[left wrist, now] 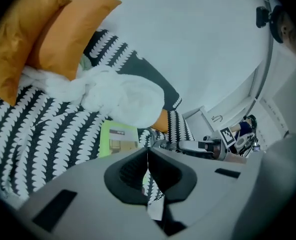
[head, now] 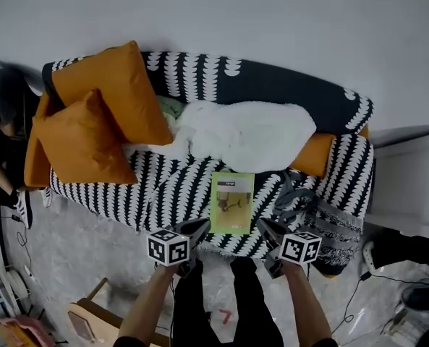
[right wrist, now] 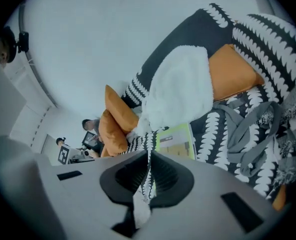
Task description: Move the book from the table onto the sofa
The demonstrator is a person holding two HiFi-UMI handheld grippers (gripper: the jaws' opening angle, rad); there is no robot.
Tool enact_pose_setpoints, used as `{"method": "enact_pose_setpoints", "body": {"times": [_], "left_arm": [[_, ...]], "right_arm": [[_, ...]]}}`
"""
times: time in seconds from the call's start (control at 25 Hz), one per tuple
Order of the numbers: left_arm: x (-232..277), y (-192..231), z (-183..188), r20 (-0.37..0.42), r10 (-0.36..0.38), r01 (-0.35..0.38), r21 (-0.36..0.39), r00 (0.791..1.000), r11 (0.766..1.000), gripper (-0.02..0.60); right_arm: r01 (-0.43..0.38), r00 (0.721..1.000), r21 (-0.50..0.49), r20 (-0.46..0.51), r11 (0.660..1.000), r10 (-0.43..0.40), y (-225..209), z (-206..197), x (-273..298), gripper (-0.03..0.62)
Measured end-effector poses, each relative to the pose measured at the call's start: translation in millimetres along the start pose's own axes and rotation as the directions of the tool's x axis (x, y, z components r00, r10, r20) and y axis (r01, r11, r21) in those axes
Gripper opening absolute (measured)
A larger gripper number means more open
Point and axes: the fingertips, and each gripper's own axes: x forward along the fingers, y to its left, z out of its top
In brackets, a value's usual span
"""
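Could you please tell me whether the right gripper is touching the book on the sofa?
Apart. The head view shows a strip of striped sofa cover between the right gripper and the book; its jaws are shut on nothing.

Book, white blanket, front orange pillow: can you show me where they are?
book (head: 232, 202): head view, middle of its green cover.
white blanket (head: 247, 134): head view, middle of the fluffy heap.
front orange pillow (head: 84, 142): head view, middle of its face.

Black trousers (head: 252, 306) cover both legs. Each hand carries grey tongs, the left tongs (head: 198, 228) and the right tongs (head: 267, 230). Each bears a white marker cube (head: 168, 246) printed with black squares, and black pads (left wrist: 125, 176) line the jaws.
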Motion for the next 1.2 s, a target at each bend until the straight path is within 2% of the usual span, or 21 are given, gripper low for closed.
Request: {"method": "enact_pose_setpoints", "body": {"times": [0.08, 0.32, 0.44, 0.56, 0.72, 0.84, 1.04, 1.2], "left_arm": [[-3.9, -10.6, 6.3, 0.001, -0.004, 0.004, 0.011, 1.000, 1.000, 0.015], [-29.3, -47.1, 18.8, 0.024, -0.018, 0.017, 0.050, 1.000, 0.999, 0.014], [-48.4, -75.9, 37.8, 0.066, -0.027, 0.019, 0.126, 0.997, 0.992, 0.014], [-77.4, -116.3, 59.0, 0.121, -0.037, 0.009, 0.220, 0.992, 0.976, 0.014], [-116.6, -165.0, 89.6, 0.203, -0.046, -0.018, 0.303, 0.978, 0.953, 0.014], [-144.9, -195.9, 108.8, 0.258, -0.060, -0.032, 0.337, 0.964, 0.941, 0.014], [-196.0, -243.6, 122.4, 0.317, -0.079, -0.054, 0.389, 0.945, 0.920, 0.014], [-230.7, -273.9, 133.8, 0.378, -0.100, -0.080, 0.433, 0.920, 0.898, 0.014]], "right_arm": [[-0.010, 1.000, -0.010, -0.008, 1.000, 0.010, 11.7, 1.7, -4.5, 0.025], [-0.025, 0.999, -0.034, 0.027, 0.999, 0.026, 48.0, 8.8, -31.2, 0.021], [-0.044, 0.997, -0.083, 0.059, 0.996, 0.049, 80.4, 23.0, -45.9, 0.021], [-0.056, 0.993, -0.167, 0.090, 0.984, 0.072, 125.7, 34.9, -68.5, 0.021], [-0.062, 0.985, -0.270, 0.140, 0.961, 0.103, 185.6, 53.0, -97.8, 0.021], [-0.075, 0.971, -0.321, 0.192, 0.944, 0.143, 229.1, 64.5, -117.4, 0.021], [-0.088, 0.941, -0.410, 0.264, 0.908, 0.210, 296.9, 66.3, -152.9, 0.021], [-0.099, 0.914, -0.480, 0.302, 0.872, 0.270, 340.0, 71.3, -174.9, 0.021]]}}
